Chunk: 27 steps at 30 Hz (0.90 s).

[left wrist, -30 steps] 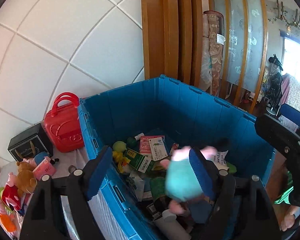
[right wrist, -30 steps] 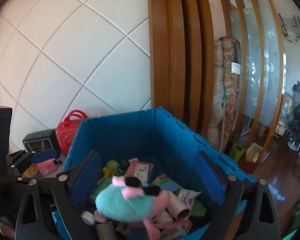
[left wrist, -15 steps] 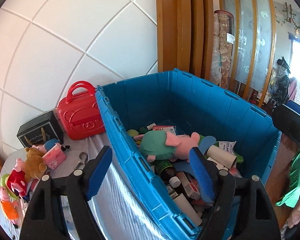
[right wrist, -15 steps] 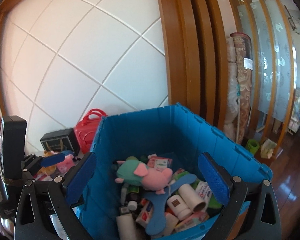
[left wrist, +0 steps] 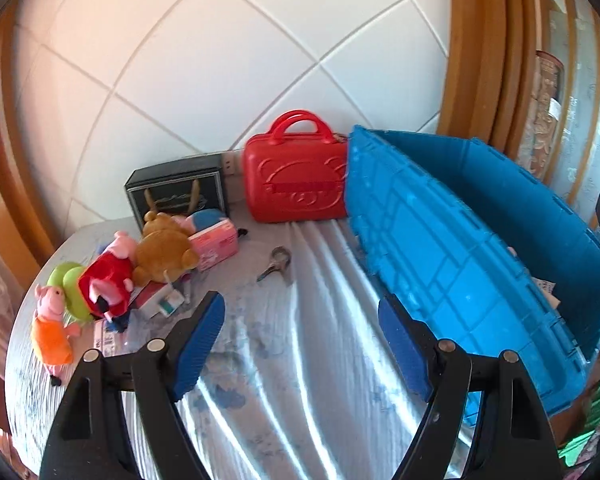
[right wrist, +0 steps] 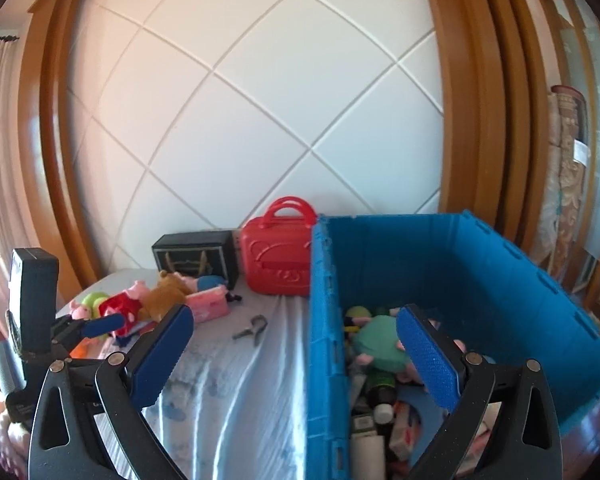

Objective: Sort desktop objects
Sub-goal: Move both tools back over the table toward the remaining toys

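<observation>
My left gripper [left wrist: 302,344] is open and empty above the cloth-covered table [left wrist: 260,380]. Its body also shows in the right wrist view [right wrist: 100,325]. My right gripper [right wrist: 296,356] is open and empty, straddling the near left wall of the blue crate [right wrist: 326,340]. The crate [left wrist: 440,264] holds a teal-and-pink pig plush [right wrist: 380,346] and several bottles and boxes. On the table's left lie a brown bear plush [left wrist: 164,250], a red-dressed pig plush [left wrist: 108,280], an orange pig plush [left wrist: 52,328], a pink box [left wrist: 216,242] and a metal clip [left wrist: 276,264].
A red toy suitcase [left wrist: 296,176] and a black box [left wrist: 176,194] stand at the back against the white tiled wall. Small cartons [left wrist: 160,300] lie under the plush pile. The table's rounded edge runs along the left. Wooden frames stand behind the crate.
The teal-and-pink pig plush dropped from my left gripper into the crate. The left gripper swung left, away from the crate and over the table. The right gripper pulled back and to the left.
</observation>
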Motion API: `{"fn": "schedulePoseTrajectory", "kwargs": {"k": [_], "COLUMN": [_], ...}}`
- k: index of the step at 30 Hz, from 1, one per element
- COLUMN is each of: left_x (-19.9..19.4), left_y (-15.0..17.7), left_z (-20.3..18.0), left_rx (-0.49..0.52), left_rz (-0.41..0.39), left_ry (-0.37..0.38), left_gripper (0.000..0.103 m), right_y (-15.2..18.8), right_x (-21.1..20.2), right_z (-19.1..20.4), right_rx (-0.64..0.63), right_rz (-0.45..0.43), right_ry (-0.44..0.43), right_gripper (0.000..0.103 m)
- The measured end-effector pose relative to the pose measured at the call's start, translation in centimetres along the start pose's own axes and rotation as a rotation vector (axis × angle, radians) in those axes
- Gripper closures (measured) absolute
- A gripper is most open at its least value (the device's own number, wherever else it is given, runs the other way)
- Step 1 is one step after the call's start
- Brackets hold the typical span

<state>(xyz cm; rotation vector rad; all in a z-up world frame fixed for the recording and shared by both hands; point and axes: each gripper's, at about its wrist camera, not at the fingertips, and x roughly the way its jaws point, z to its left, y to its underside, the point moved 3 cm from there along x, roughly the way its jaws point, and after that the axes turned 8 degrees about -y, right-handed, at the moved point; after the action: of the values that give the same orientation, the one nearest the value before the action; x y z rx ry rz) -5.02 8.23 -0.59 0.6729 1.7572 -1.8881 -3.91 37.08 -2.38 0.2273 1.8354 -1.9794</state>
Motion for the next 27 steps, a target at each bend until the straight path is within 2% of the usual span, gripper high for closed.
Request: {"fn": "schedulePoseTrajectory", "kwargs": {"k": [11,16,23,27], "left_x": [5.8,8.2,12.2,14.1], "left_y": [7.4,10.7,13.5,12.6], "left_z": [19.1,26.7,33.0,34.3], "left_rx": [-0.193,-0.301,-0.381,-0.386], "left_rz": [0.193,0.261,0.338,0.346], "left_ry": [-0.211,-0.293,-0.308,-0.295], "left_gripper": [0.024,0.024,0.024,0.024], "right_y": [2.9,5.4,8.1,9.1], "right_x": [13.0,18.8,25.9,29.2], "right_z": [11.1,15.6,19.7,21.7], "right_rx": [-0.004,-0.008,0.016,0.015], "right_rz": [0.207,0.326,0.445,0.514], "right_ry": [-0.167,-0.200,-0.222,-0.276], "right_gripper": [0.000,0.000,0.000,0.000]}}
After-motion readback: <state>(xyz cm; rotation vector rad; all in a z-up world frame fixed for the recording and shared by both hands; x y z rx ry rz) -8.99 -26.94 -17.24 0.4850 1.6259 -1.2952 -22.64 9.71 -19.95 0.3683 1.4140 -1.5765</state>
